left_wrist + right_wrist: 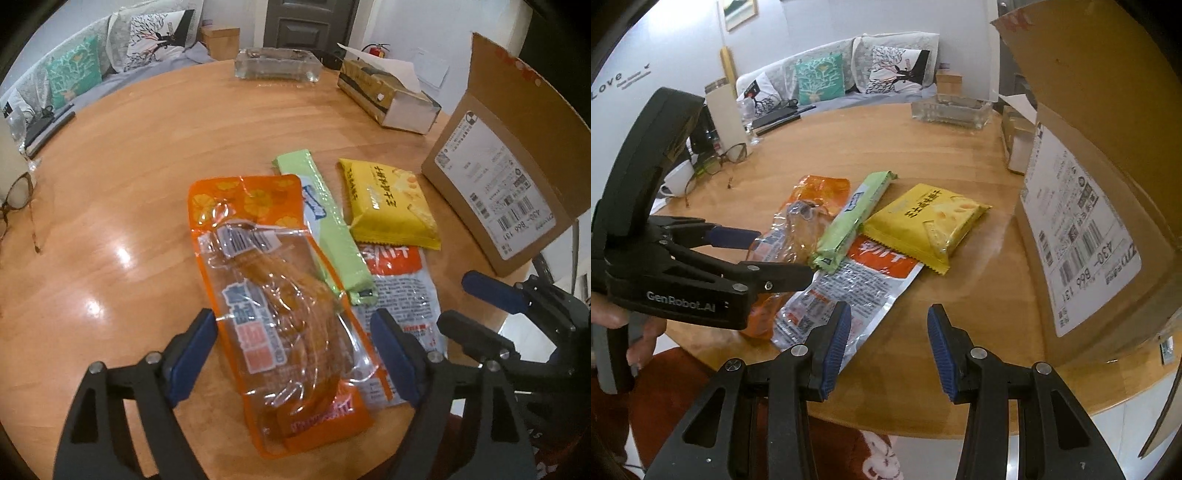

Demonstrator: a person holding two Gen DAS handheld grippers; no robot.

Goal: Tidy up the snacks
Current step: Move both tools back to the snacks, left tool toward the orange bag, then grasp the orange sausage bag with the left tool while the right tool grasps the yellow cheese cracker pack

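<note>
An orange and clear pouch (273,295) lies on the round wooden table (129,166), and my left gripper (295,354) stands open astride its near half, one blue pad at each side edge. A green bar (325,221) leans across the pouch and a white and red packet (399,291). A yellow cracker packet (388,199) lies behind them. My right gripper (888,349) is open over bare table, its left finger above the white and red packet's (857,288) corner. The open cardboard box (1089,184) stands to the right.
At the far side of the table stand a tissue box (388,96) and a glass tray (277,64). Spectacles (18,195) lie at the left edge, with a white cup (677,181) and a glass near them. A sofa with cushions is behind.
</note>
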